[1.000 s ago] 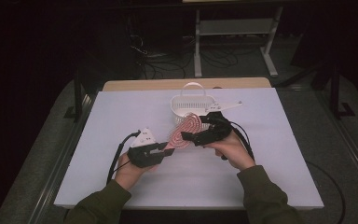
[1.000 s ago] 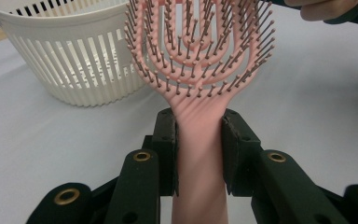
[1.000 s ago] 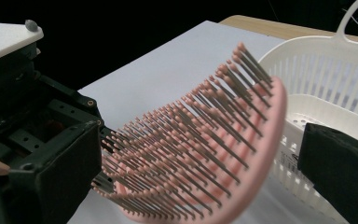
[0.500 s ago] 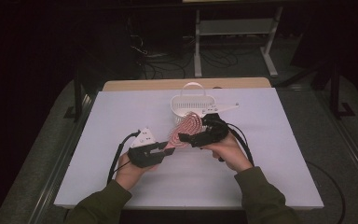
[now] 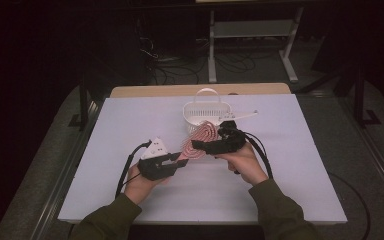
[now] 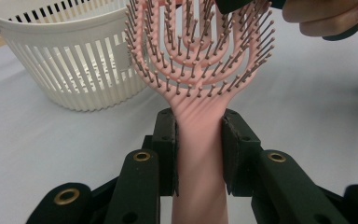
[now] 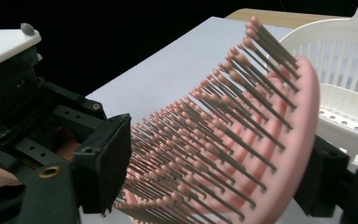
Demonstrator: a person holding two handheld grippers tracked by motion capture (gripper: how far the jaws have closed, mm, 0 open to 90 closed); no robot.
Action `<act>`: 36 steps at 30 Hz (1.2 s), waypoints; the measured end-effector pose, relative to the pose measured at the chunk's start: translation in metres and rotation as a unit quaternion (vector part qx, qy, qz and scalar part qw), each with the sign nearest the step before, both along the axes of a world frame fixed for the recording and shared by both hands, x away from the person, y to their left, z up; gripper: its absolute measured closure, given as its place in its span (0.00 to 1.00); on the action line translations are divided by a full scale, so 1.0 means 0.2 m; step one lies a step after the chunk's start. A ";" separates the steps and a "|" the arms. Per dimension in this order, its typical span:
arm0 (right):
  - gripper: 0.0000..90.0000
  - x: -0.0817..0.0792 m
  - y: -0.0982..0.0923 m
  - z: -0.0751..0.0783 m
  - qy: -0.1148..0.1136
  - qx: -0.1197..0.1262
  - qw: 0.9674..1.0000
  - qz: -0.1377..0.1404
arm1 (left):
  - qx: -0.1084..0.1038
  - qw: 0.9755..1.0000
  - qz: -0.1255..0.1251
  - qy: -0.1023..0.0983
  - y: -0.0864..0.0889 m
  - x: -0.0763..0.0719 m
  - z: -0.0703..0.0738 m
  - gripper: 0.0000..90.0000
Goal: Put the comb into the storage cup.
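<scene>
A pink hairbrush (image 5: 201, 139) with a looped, open head hangs above the table between both grippers. My left gripper (image 5: 181, 159) is shut on its handle; in the left gripper view the pads clamp the handle (image 6: 200, 154) from both sides, bristles facing the camera. My right gripper (image 5: 199, 146) reaches in from the right and its jaws have just been closing on the brush head (image 7: 261, 140). One pad meets the bristle tips, the other backs the pink rim. The right gripper (image 7: 214, 170) has the left gripper's body (image 7: 14, 102) beyond it.
A white slatted basket (image 5: 194, 119) with a hoop handle stands just behind the brush, near the far edge of the white table (image 5: 305, 175). A slim white object (image 5: 242, 115) lies beside the basket on its right. Dark floor and a metal stand lie beyond.
The right gripper's jaws have drawn in around the brush head. Both hands and the brush have stayed where they were.
</scene>
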State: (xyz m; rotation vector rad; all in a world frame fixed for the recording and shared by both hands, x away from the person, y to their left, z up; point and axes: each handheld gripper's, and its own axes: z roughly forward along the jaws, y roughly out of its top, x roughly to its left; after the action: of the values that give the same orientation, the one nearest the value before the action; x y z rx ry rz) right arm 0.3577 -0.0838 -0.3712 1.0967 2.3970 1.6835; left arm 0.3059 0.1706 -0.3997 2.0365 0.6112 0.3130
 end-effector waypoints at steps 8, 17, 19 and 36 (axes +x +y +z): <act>0.36 0.00 0.00 -0.01 0.010 0.008 1.000 0.004 | 0.004 1.000 0.002 -0.002 0.00 0.00 -0.01 0.78; 0.44 0.01 0.00 -0.01 0.018 0.020 1.000 0.006 | 0.008 1.000 0.004 -0.009 -0.01 0.00 -0.01 0.78; 0.46 0.01 -0.01 -0.01 0.018 0.022 1.000 0.005 | 0.012 1.000 0.004 -0.013 -0.01 0.00 -0.01 0.78; 0.61 0.01 0.00 -0.01 0.029 0.044 0.999 0.013 | 0.027 1.000 0.003 -0.011 -0.02 0.00 -0.03 0.78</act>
State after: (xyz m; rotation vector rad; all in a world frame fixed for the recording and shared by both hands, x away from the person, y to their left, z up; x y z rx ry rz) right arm 0.3592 -0.0844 -0.3731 1.1457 2.4023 1.8055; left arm 0.3069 0.1664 -0.4052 2.0801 0.6011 0.3573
